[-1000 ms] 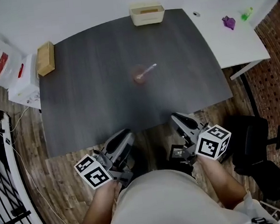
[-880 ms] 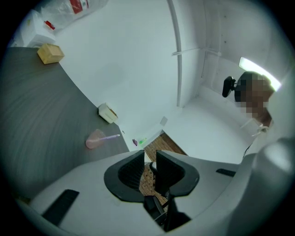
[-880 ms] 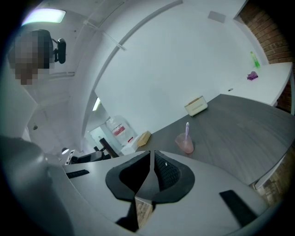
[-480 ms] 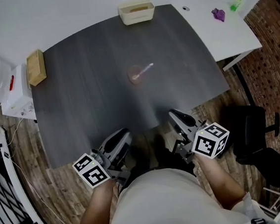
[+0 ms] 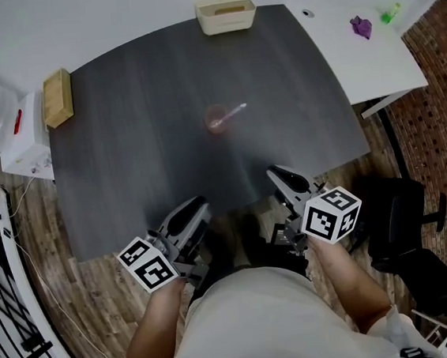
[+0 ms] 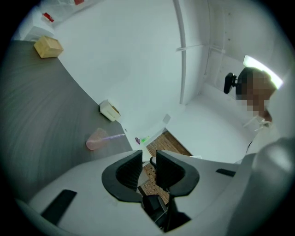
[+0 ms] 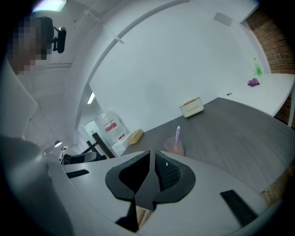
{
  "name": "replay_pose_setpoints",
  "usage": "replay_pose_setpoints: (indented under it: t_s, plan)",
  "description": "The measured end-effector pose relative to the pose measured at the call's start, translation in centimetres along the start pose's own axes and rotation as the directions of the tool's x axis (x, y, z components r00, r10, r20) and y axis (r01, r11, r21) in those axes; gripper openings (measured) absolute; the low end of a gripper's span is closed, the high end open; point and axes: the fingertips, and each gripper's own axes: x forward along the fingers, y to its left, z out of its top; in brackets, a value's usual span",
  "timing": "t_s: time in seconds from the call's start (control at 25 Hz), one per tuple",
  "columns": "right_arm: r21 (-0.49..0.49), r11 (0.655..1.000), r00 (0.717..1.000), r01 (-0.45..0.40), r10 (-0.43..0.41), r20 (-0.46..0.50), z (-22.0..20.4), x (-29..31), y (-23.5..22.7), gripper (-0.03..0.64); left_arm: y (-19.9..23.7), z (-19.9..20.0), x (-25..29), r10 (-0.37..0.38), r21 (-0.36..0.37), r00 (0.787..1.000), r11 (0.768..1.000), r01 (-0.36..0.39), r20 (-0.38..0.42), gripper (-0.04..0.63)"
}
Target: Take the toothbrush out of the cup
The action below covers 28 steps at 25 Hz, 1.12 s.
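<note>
**Clerk:** Start at the left. What's on the table (image 5: 127, 168)?

**Inspector:** A wooden block (image 5: 57, 98) at the far left edge, at 10 o'clock from the cup (image 5: 217, 120). It lies flat, well apart from everything else.

**Clerk:** And the left gripper (image 5: 187, 214)?

**Inspector:** It is at 7 o'clock from the cup, held by the table's near edge and well apart from the cup. Its own view shows the jaws standing a narrow gap apart. Only floor shows through the gap, so it holds nothing.

**Clerk:** Where is the cup?

**Inspector:** It stands upright near the middle of the table. It is pink and see-through.

**Clerk:** And the toothbrush (image 5: 234, 113)?

**Inspector:** It is in the cup. Its free end sticks out over the rim, toward 2 o'clock in the head view. Neither gripper touches it.

**Clerk:** Anything beyond it?

**Inspector:** A beige tray (image 5: 226, 15) at the far edge, at 12 o'clock from the cup.

**Clerk:** What about the right gripper (image 5: 275, 173)?

**Inspector:** It is at 5 o'clock from the cup, tips at the near edge. The jaws are pressed together and empty. It is tilted somewhat downward.

**Clerk:** And further right?

**Inspector:** A white table (image 5: 371, 71) adjoins at 2 o'clock. A black chair (image 5: 406, 218) stands at 4 o'clock.
</note>
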Motion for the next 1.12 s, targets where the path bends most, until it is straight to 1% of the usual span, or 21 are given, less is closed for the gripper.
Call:
replay_pose_setpoints:
  t_s: [0.16,0.28,0.44,0.72,0.88,1.12]
  plan:
    - [-0.023,0.999,1.0,0.022,-0.023,-0.014,0.2,1.6,-1.3,0.017,1.1,0.1,1.0,0.017,0.013,1.0,1.0,-0.017,-0.008,0.078]
    - [-0.03,0.999,1.0,0.02,-0.02,-0.01,0.7,2.8,-2.0,0.023,2.1,0.2,1.8,0.029,0.026,0.999,0.999,-0.029,-0.014,0.078]
    - [-0.051,0.998,0.999,0.03,-0.031,-0.025,1.0,4.6,-3.0,0.077,3.6,0.5,2.8,0.051,0.021,0.999,0.999,-0.05,-0.02,0.078]
    - [-0.04,0.996,0.995,0.074,-0.077,-0.065,1.1,8.1,-5.2,0.081,5.6,0.8,4.1,0.069,0.002,0.996,0.998,-0.069,-0.051,0.078]
    - [-0.021,0.993,0.989,0.113,-0.114,-0.095,1.1,10.3,-6.4,0.097,6.6,1.3,4.9,0.077,-0.006,0.995,0.997,-0.077,-0.064,0.078]
    - [0.022,0.986,0.979,0.166,-0.162,-0.124,1.4,13.1,-7.8,0.126,7.5,2.1,6.0,0.076,0.005,0.994,0.997,-0.076,-0.076,0.078]
